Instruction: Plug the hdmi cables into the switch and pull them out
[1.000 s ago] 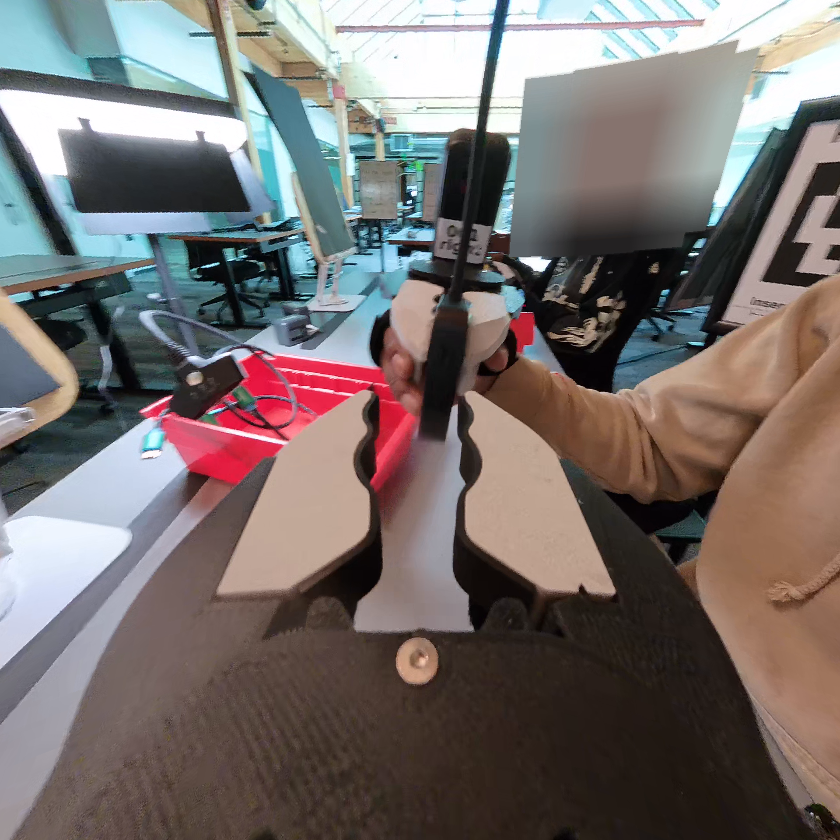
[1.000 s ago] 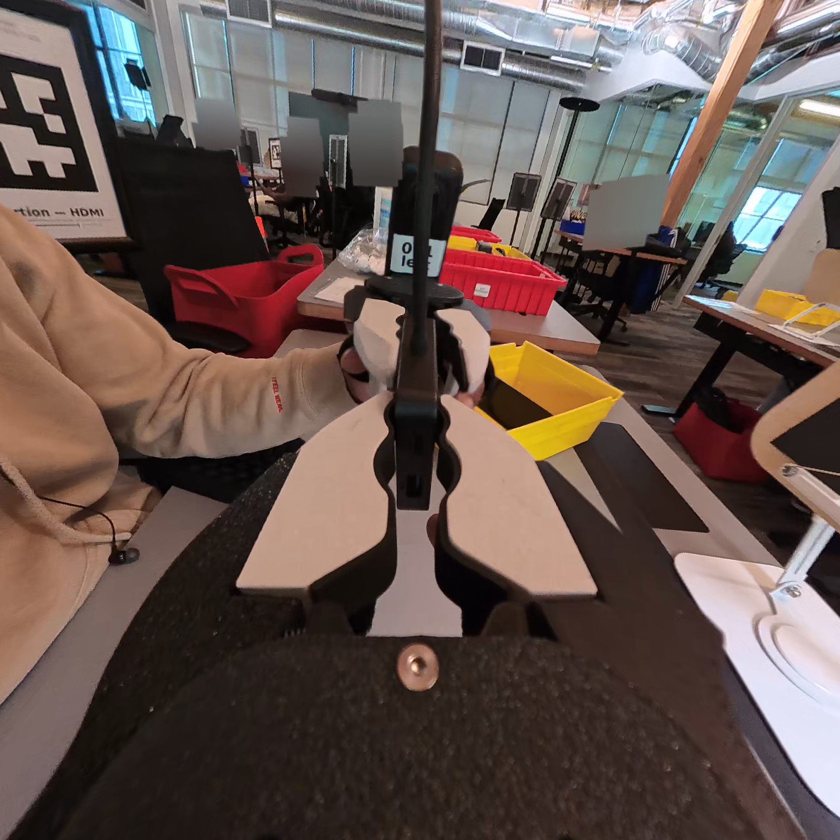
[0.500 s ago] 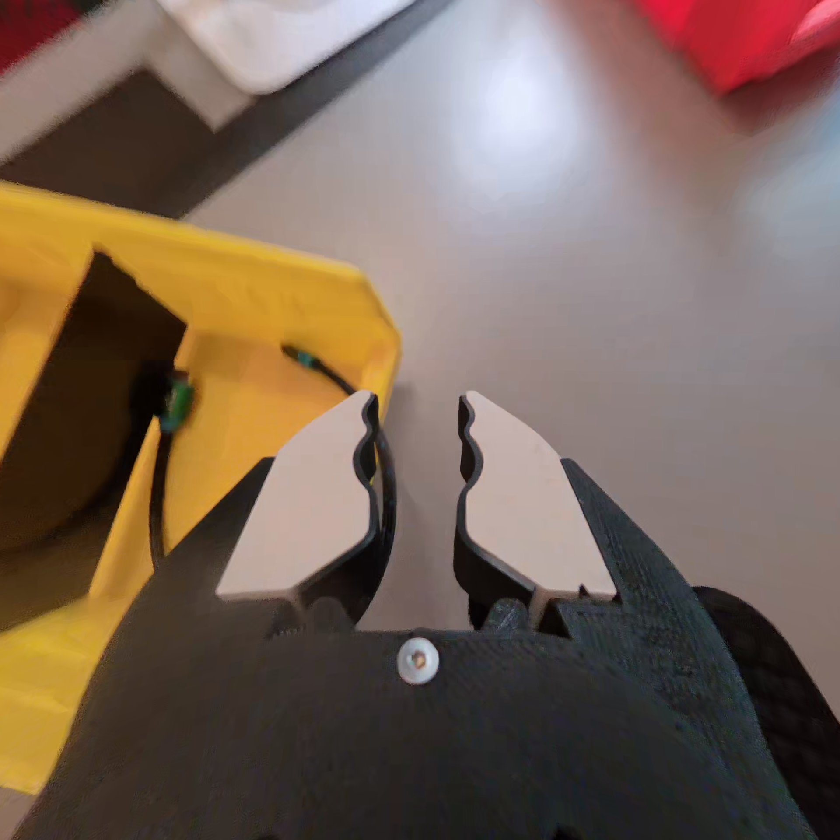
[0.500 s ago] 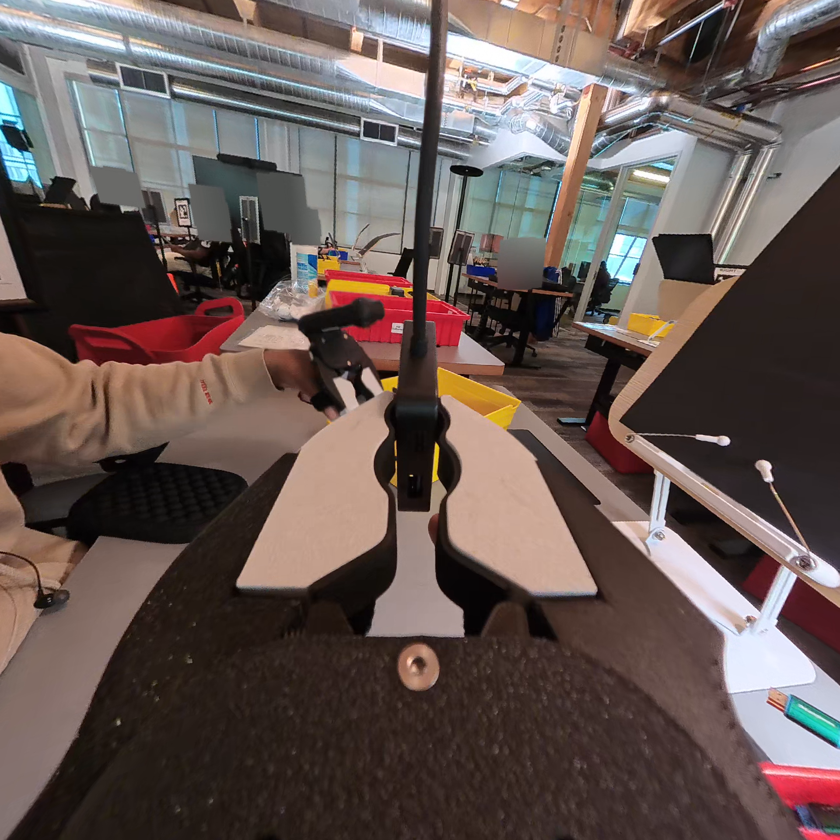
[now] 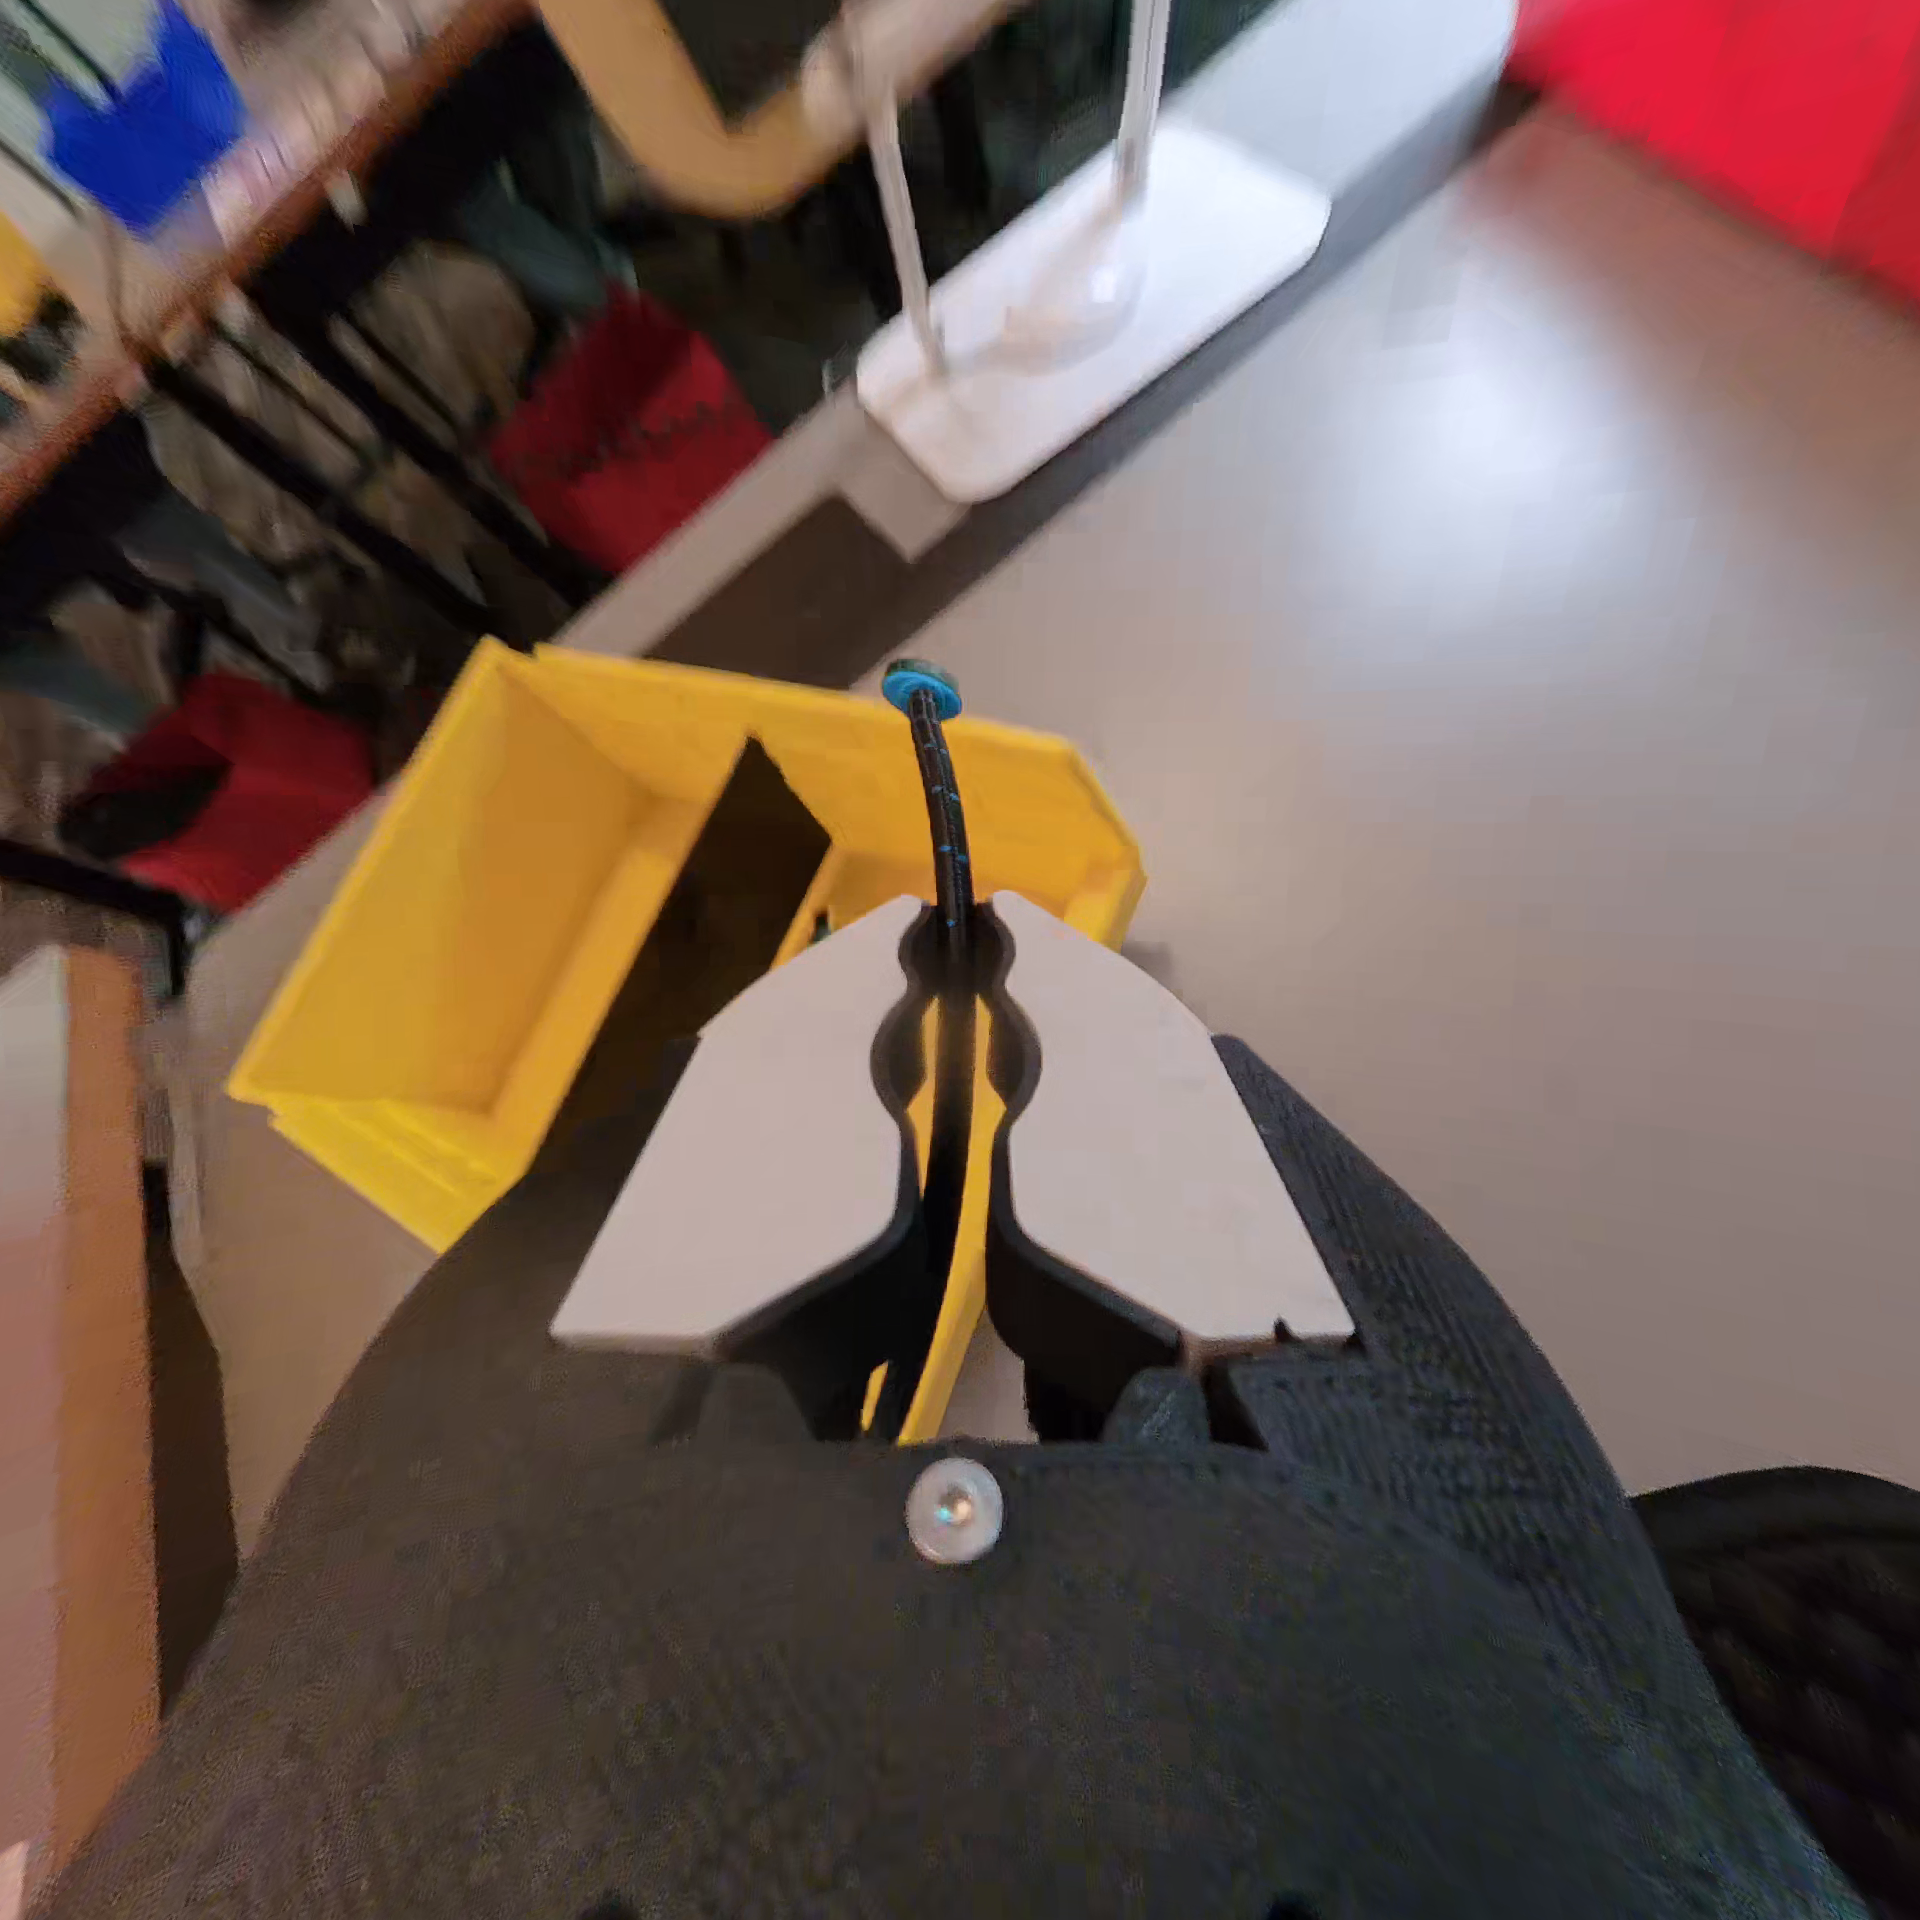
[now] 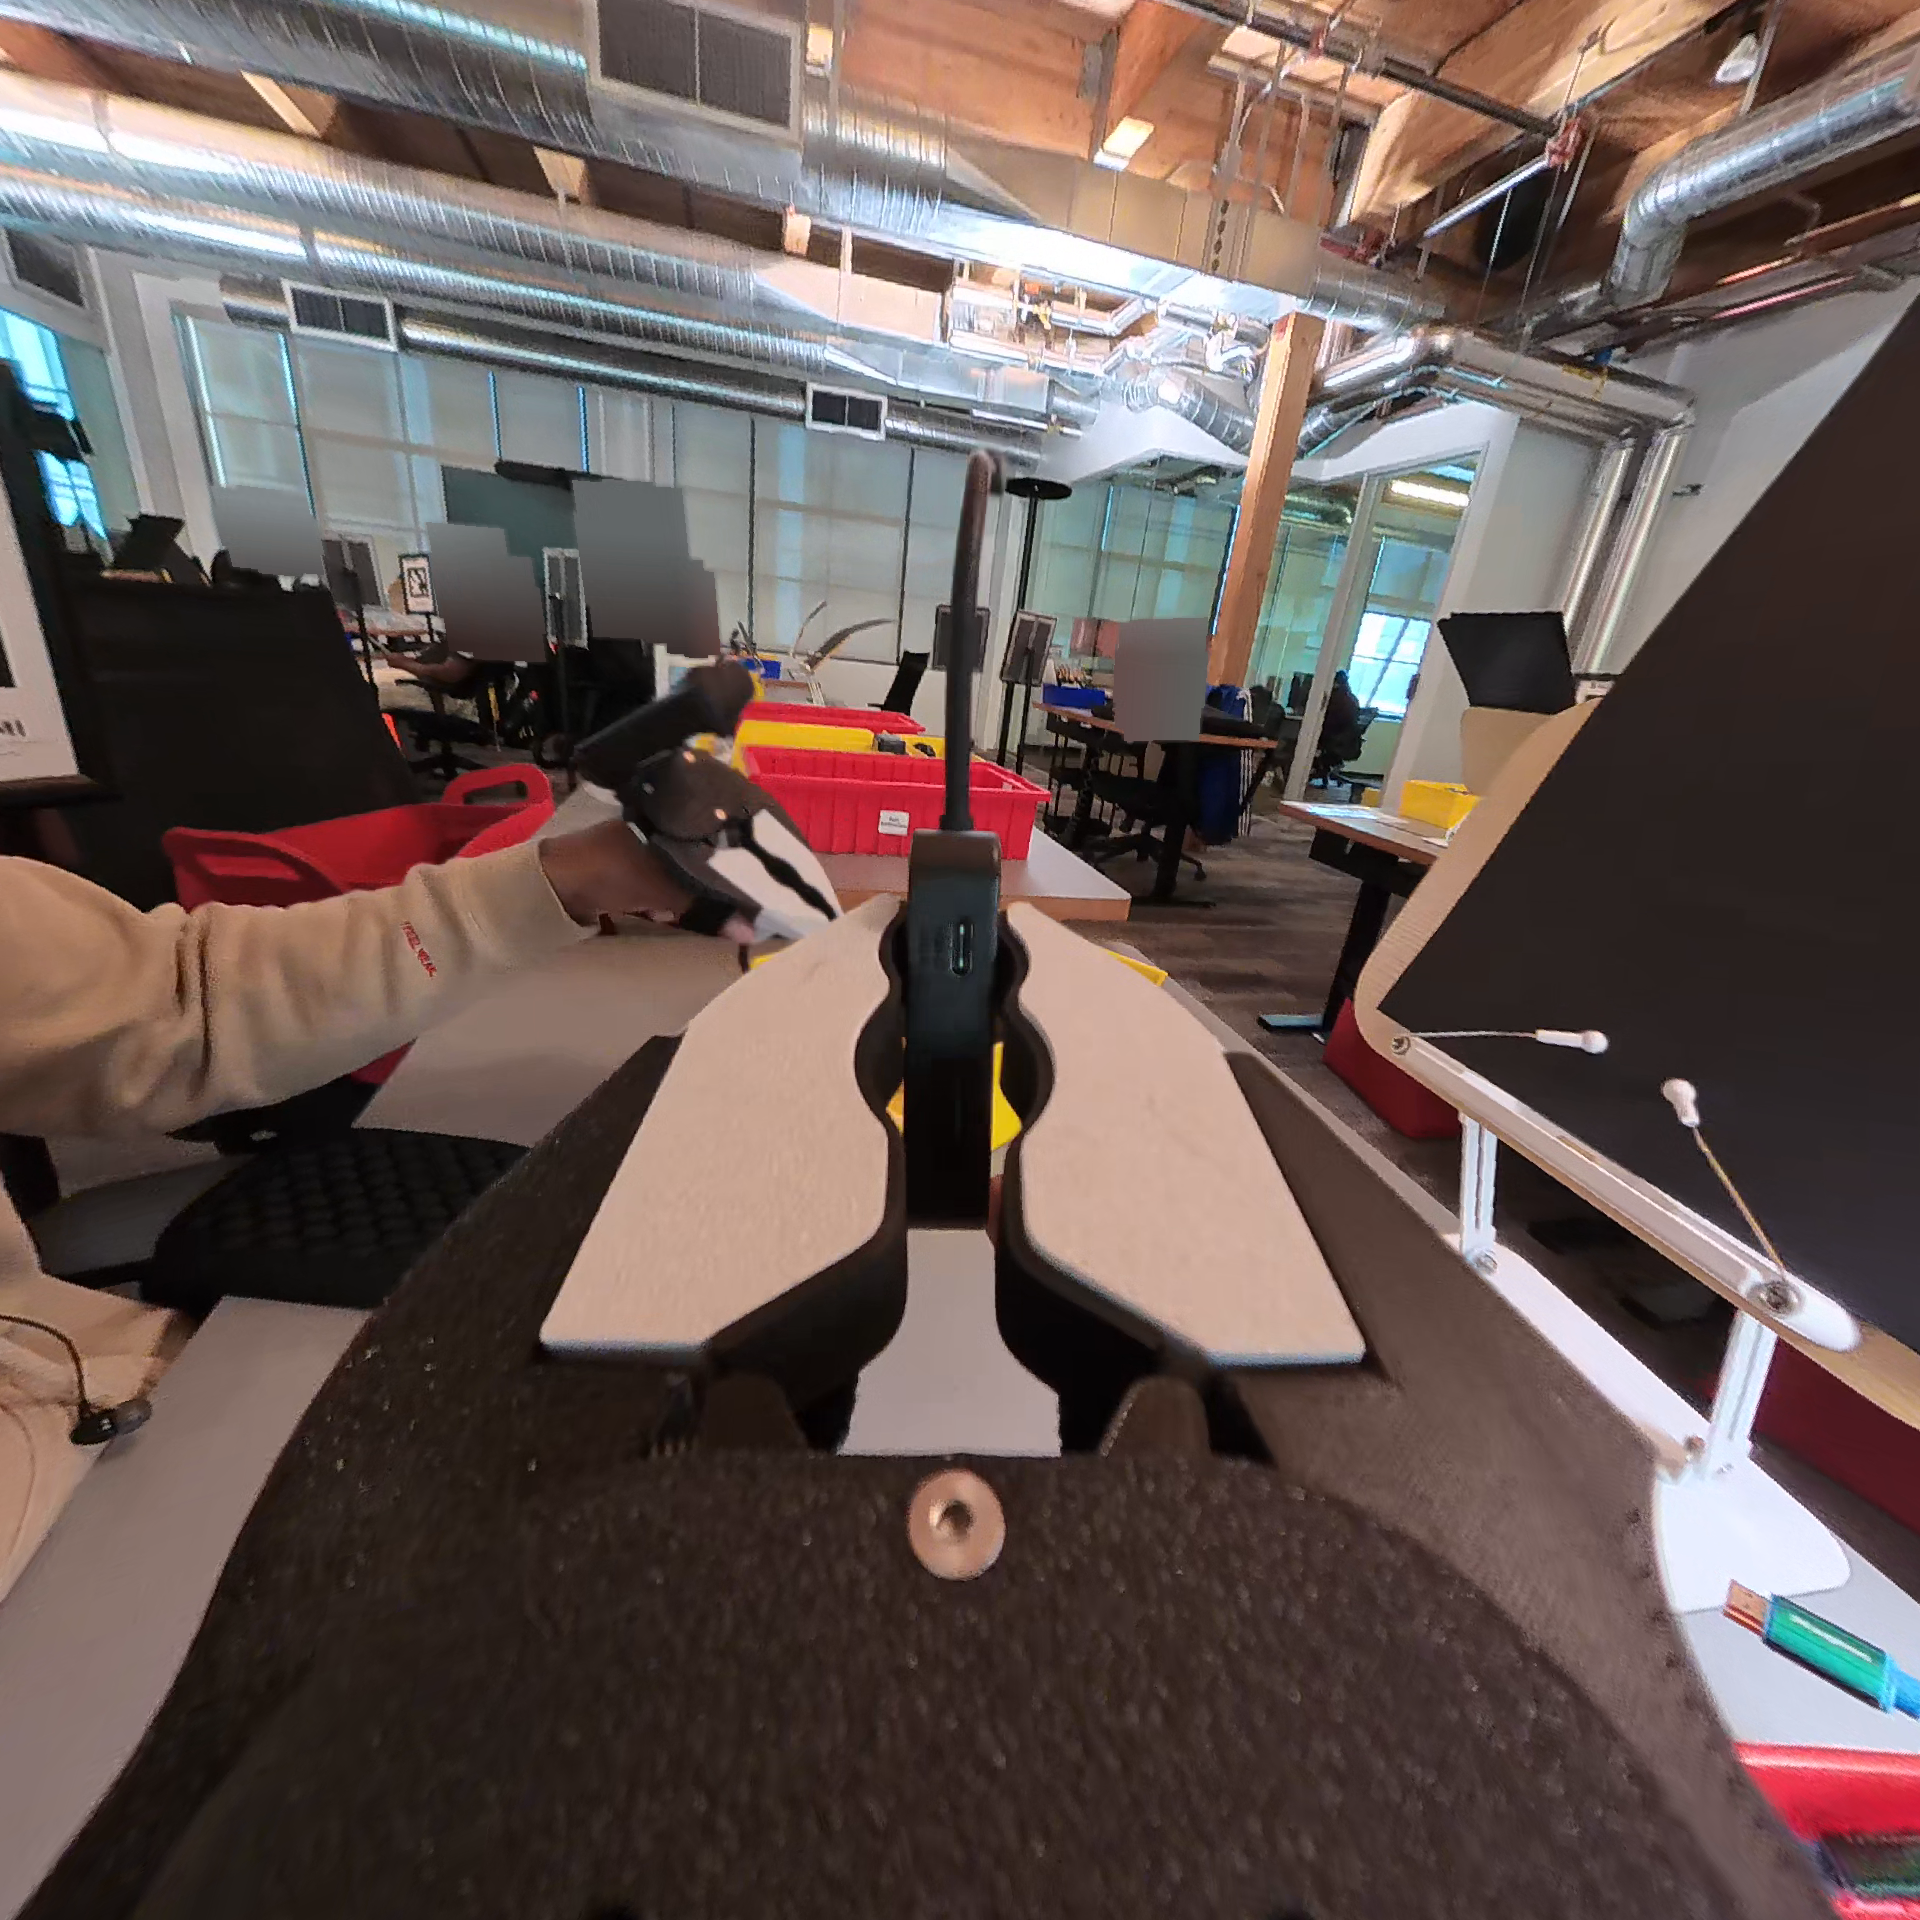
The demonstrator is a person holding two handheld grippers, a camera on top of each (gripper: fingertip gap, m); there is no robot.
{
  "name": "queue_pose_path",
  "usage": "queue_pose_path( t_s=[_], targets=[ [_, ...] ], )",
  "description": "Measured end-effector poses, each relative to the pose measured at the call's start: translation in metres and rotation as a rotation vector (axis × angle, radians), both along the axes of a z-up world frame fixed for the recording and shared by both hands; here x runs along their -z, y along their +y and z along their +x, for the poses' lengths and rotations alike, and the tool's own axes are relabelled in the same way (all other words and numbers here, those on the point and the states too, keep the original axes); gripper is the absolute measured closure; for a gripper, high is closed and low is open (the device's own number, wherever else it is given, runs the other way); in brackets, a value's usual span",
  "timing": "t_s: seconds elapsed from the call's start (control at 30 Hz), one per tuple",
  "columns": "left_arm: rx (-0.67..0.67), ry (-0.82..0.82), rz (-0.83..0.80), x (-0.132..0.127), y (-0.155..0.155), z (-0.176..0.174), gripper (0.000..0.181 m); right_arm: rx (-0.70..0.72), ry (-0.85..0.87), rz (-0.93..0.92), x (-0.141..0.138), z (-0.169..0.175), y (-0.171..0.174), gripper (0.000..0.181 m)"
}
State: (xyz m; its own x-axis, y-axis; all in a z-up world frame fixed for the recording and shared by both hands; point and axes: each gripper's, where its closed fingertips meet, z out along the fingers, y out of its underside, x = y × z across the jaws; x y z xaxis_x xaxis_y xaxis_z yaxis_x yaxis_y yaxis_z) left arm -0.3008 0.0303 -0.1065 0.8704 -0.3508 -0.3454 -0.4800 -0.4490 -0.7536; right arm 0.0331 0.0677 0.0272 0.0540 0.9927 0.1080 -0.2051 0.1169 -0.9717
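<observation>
In the left wrist view my left gripper (image 5: 951, 906) is shut on a thin black cable (image 5: 948, 821) with blue flecks. The cable's blue-ringed end (image 5: 918, 686) sticks up past the fingertips, over the yellow bin (image 5: 468, 935). The rest of the cable hangs down between the fingers. In the right wrist view my right gripper (image 6: 951, 920) is shut on the black switch (image 6: 951, 997), held upright with its own cable (image 6: 961, 644) rising straight up. The left gripper (image 6: 774, 883) shows there too, in a hand, pointing down at the yellow bin (image 6: 1138, 971), which is mostly hidden.
A white stand base (image 5: 1091, 312) and a red bin (image 5: 1714, 135) sit farther along the grey table (image 5: 1507, 831). In the right wrist view a dark board on a white stand (image 6: 1714, 1039) is close on the right, with a green stick (image 6: 1818, 1642) by its base. Red bins (image 6: 894, 800) stand behind. Left tips to right tips: about 35 cm.
My left gripper swung down to the yellow bin, shut on the thin cable and now holds its end up. My right gripper still holds the switch; its view has turned right.
</observation>
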Motion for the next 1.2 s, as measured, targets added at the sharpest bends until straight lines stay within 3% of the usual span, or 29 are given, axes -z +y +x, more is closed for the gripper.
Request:
queue_pose_path(
  t_s=[0.17, 0.3, 0.4, 0.57, 0.73, 0.87, 0.93, 1.03, 1.1, 1.2],
  targets=[
    [0.294, -0.193, 0.201, -0.081, -0.044, 0.070, 0.174, -0.042, 0.054, -0.021, -0.007, 0.008, -0.003, 0.168],
    [0.594, -0.393, 0.258, -0.101, -0.080, 0.134, 0.174, -0.103, 0.123, -0.055, -0.013, 0.014, -0.007, 0.168],
    [0.739, -0.489, 0.260, -0.077, -0.088, 0.173, 0.175, -0.138, 0.172, -0.081, -0.018, 0.020, -0.009, 0.168],
    [0.863, -0.360, 0.216, 0.019, -0.092, 0.227, 0.174, -0.182, 0.237, -0.132, -0.020, 0.030, -0.008, 0.168],
    [0.824, -0.070, 0.089, 0.081, -0.084, 0.220, 0.174, -0.232, 0.287, -0.185, -0.019, 0.036, -0.002, 0.168],
    [0.714, -0.036, -0.120, 0.124, -0.070, 0.195, 0.173, -0.278, 0.314, -0.231, -0.015, 0.035, 0.002, 0.168],
    [0.680, -0.066, -0.193, 0.131, -0.069, 0.188, 0.165, -0.287, 0.310, -0.239, -0.014, 0.031, 0.002, 0.168],
    [0.614, -0.152, -0.220, 0.122, -0.062, 0.187, 0.159, -0.300, 0.303, -0.251, -0.011, 0.027, 0.003, 0.168],
    [0.594, -0.232, -0.205, 0.106, -0.055, 0.194, 0.157, -0.315, 0.307, -0.267, -0.009, 0.024, 0.004, 0.168],
    [0.606, -0.389, -0.105, 0.062, -0.039, 0.217, 0.154, -0.357, 0.323, -0.289, -0.008, 0.018, 0.002, 0.168]
  ],
)
